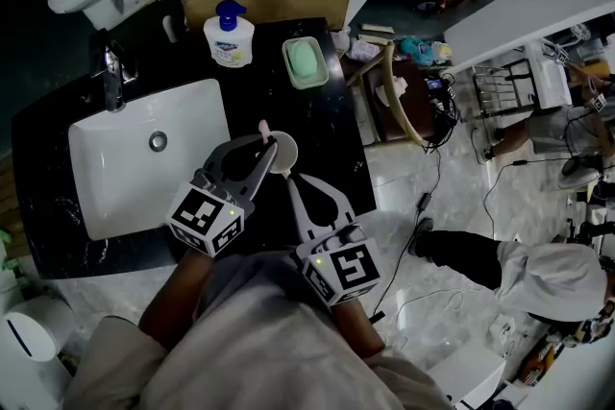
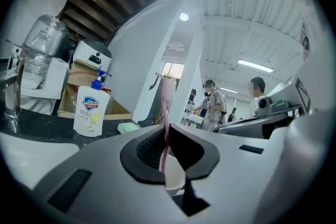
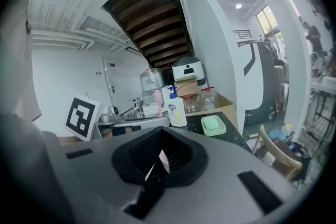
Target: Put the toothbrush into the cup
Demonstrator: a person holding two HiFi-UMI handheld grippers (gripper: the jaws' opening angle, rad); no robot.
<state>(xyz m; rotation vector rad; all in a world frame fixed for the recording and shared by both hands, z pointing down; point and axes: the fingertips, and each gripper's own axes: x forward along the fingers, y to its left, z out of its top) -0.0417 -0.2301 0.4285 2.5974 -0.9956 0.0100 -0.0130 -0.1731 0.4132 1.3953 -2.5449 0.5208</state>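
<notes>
The pink toothbrush (image 2: pixel 167 107) is clamped upright between the nearly closed jaws of the left gripper (image 1: pixel 265 149), directly over the mouth of the white cup (image 1: pixel 286 158). The cup is seen on the black counter (image 1: pixel 322 125) at the centre of the head view, right of the sink (image 1: pixel 125 178). Its near rim is pinched by the narrowly closed right gripper (image 1: pixel 293 180).
</notes>
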